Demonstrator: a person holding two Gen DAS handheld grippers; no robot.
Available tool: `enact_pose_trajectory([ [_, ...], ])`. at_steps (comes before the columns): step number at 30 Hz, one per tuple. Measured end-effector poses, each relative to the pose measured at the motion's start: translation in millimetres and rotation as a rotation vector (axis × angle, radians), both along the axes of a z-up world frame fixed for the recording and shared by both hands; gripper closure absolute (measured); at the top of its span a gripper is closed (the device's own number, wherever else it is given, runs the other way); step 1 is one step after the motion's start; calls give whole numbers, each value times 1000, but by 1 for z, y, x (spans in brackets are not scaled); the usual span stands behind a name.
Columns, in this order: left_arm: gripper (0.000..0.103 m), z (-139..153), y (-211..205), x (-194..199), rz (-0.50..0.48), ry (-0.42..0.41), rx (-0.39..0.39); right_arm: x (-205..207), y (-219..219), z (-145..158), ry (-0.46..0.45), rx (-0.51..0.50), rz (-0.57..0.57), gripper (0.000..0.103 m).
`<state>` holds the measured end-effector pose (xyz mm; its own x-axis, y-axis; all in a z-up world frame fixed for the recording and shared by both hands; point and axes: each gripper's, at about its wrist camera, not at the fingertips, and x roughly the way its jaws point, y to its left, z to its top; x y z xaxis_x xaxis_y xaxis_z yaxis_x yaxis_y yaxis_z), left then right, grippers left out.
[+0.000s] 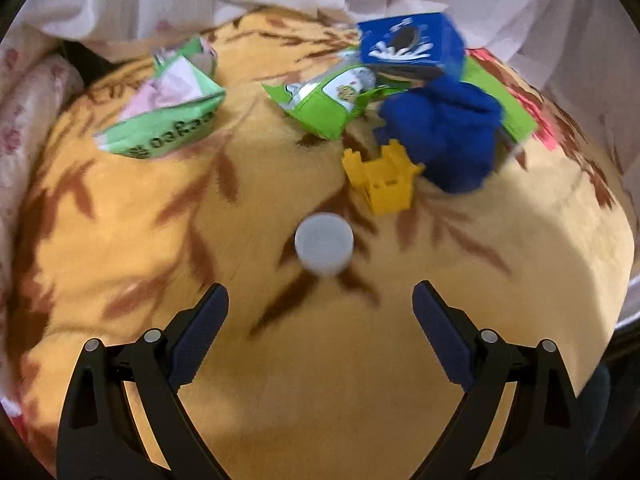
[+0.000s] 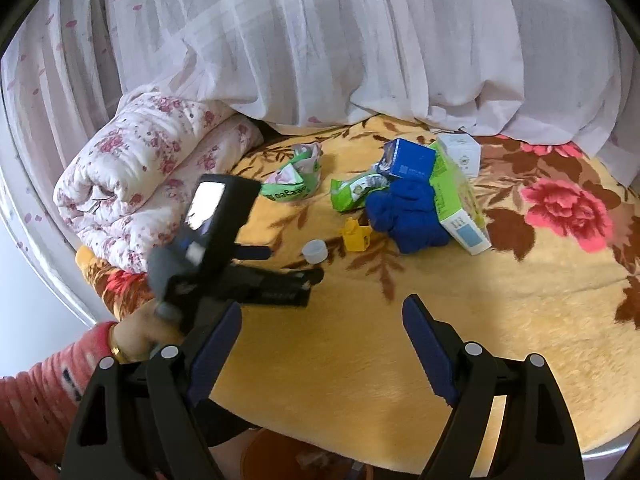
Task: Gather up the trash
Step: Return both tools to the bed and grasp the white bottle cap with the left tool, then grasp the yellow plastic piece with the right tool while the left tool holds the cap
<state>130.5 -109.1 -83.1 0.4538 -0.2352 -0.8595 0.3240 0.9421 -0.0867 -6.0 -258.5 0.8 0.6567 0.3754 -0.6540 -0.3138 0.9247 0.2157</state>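
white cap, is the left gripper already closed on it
No, the left gripper is open, its fingers spread short of the white cap on the blanket.

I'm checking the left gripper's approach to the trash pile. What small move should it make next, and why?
Probably ease the left gripper straight forward until its open jaws straddle the white cap. The cap sits on the yellow blanket just ahead, roughly centered between the fingers, nearer than the other litter, and nothing is held yet.
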Motion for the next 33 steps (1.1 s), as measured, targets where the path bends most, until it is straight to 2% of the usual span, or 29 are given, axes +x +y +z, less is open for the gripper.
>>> enact_pose_trajectory([
  [1, 18, -2, 0, 7, 17, 9, -4, 1, -2, -1, 2, 1, -3, 22],
  [2, 30, -4, 0, 13, 26, 17, -10, 3, -4, -2, 4, 1, -7, 22],
  [3, 37, -7, -1, 21, 32, 31, -24, 4, -6, -3, 5, -1, -10, 22],
  [4, 51, -9, -1, 25, 40, 37, -27, 5, -7, -4, 7, -3, -12, 22],
  [6, 63, -10, 0, 29, 56, 41, -33, 8, -10, -7, 15, -3, -19, 22],
  [7, 72, -9, 0, 28, 55, 36, -42, 9, -11, -8, 18, -2, -19, 22],
  [13, 72, 4, 9, 2, 24, 3, -45, 18, -8, -17, 36, -2, -17, 22],
  [19, 72, 32, 33, -43, 20, -59, -49, 34, 10, -30, 53, -9, 10, 22],
  [23, 72, 44, 51, -65, 37, -96, -35, 61, 28, -47, 83, -29, 32, 22],
  [26, 72, 42, 65, -79, 55, -87, -15, 90, 42, -63, 118, -53, 30, 23],
  [33, 72, 32, 94, -106, 107, -78, -65, 153, 66, -89, 171, -108, -19, 29],
])
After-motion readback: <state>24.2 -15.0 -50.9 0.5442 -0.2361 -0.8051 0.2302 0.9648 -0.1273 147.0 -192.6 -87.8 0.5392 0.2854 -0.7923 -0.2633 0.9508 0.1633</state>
